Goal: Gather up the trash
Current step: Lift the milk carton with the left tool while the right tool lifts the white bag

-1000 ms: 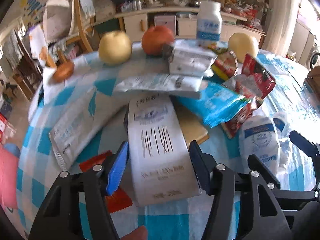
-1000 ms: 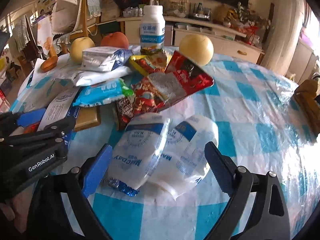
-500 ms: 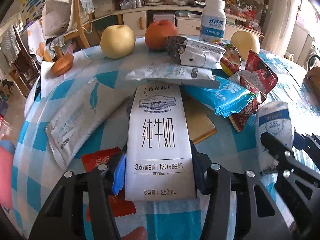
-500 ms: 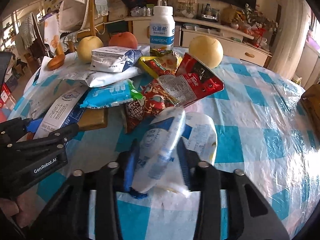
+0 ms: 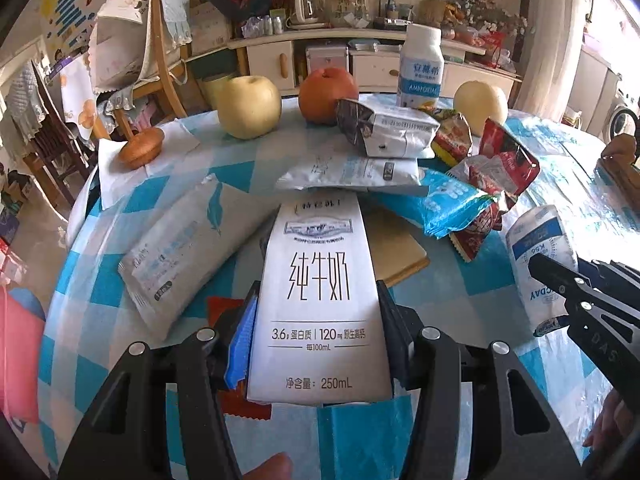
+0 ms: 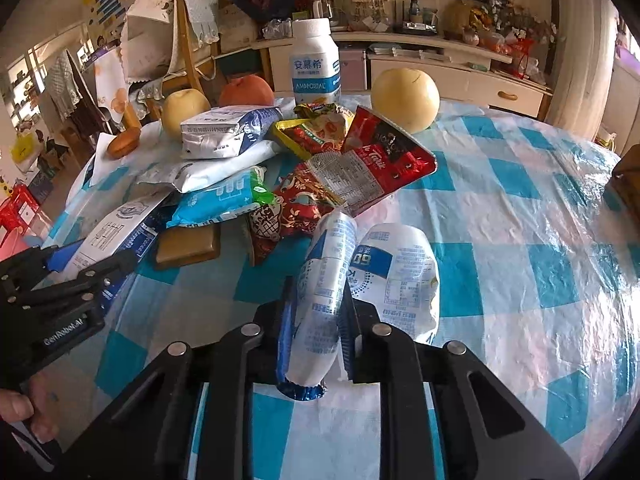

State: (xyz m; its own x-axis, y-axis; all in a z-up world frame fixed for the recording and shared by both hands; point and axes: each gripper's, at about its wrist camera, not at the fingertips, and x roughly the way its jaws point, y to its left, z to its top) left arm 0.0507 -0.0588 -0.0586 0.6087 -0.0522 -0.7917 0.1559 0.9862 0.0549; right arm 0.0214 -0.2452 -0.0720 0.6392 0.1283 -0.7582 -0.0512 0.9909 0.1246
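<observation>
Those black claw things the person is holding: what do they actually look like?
Both are matte black frames with triangular cut-outs and silver rivets. The left gripper and right gripper each have one blue pad and one black ribbed pad. The left one's side carries white "GenRobot.AI" lettering. No cables or sleeves show.

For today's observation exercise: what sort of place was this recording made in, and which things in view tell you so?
Most likely a lived-in home, a dining or living room. A round table with a blue checked cloth holds fruit such as a pear; behind stand a wooden chair draped with cloths and a cluttered sideboard.
</observation>
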